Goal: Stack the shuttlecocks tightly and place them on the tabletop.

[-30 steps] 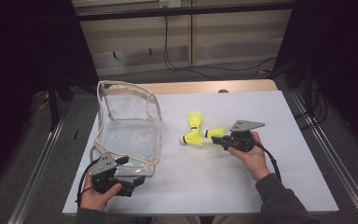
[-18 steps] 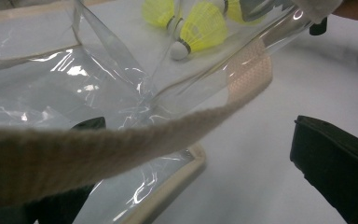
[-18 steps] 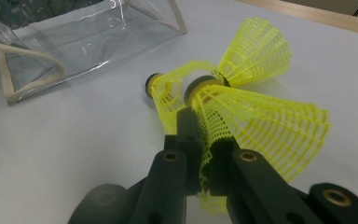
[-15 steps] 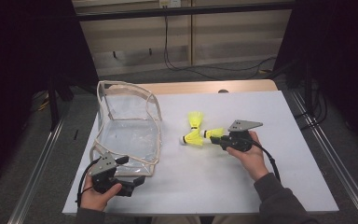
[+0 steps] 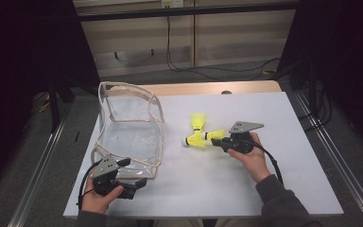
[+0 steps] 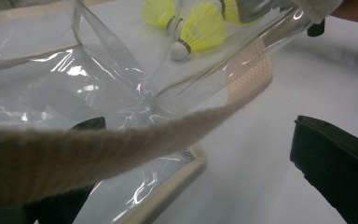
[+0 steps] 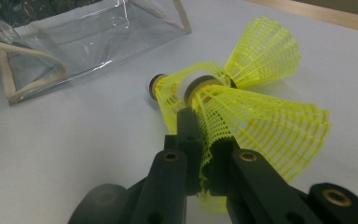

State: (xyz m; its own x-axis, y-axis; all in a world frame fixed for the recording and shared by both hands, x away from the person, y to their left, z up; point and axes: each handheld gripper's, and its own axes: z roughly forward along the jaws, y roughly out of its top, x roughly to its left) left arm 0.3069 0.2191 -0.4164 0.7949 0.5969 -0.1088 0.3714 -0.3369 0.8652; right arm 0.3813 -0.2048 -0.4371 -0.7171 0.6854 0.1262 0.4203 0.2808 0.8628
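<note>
Shuttlecock (image 7: pixel 261 121) lies level, cork toward bag (image 5: pixel 132 127); right gripper (image 5: pixel 220 140) jaws pinch its skirt.

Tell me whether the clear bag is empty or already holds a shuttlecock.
Empty: the clear bag shows only bare plastic inside, and all three yellow shuttlecocks are outside it on the table.

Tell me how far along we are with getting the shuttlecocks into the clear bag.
Done: none are inside the clear bag yet. In hand: the right gripper is shut on one shuttlecock's skirt; the left gripper is at the bag's strap. Left: that one plus two shuttlecocks on the table.
</note>
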